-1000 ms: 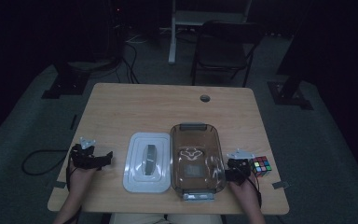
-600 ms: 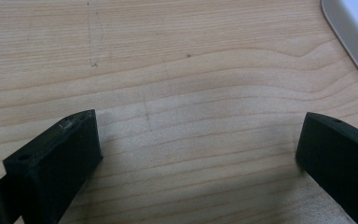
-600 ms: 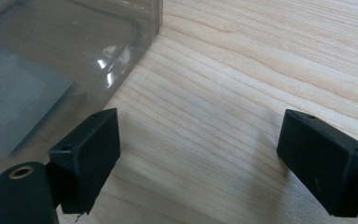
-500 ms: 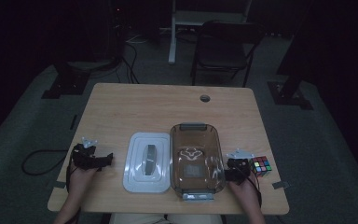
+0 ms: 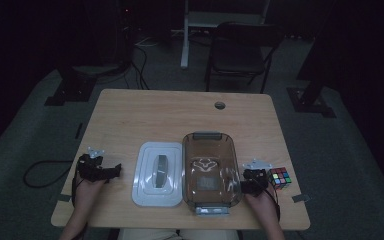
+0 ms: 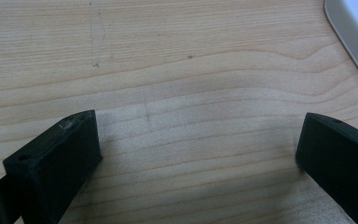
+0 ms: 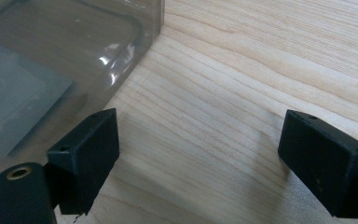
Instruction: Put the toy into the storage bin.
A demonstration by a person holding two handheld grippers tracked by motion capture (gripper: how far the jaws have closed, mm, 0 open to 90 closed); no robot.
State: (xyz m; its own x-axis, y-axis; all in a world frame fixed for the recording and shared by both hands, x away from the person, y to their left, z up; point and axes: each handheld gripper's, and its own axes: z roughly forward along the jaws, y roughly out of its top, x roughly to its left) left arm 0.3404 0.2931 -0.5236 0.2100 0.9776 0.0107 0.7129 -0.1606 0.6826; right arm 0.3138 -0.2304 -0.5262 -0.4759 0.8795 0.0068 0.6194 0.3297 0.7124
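A clear, brown-tinted plastic container (image 5: 211,167) stands near the front of the wooden table (image 5: 170,115), with its white lid (image 5: 158,173) lying flat to its left. A colourful puzzle cube (image 5: 279,177) sits to the container's right. My left gripper (image 5: 114,171) rests on the table left of the lid, open, with bare wood between its jaws (image 6: 198,140); the lid's edge (image 6: 354,32) shows at the upper right. My right gripper (image 5: 245,186) lies between the container and the cube, open over bare wood (image 7: 200,149), with the container's corner (image 7: 65,56) just beside its left jaw.
A round cable hole (image 5: 220,105) sits near the table's far edge. Beyond the table stand a dark chair (image 5: 240,55) and stand bases on the grey floor. A cable (image 5: 40,170) loops off the table's left side.
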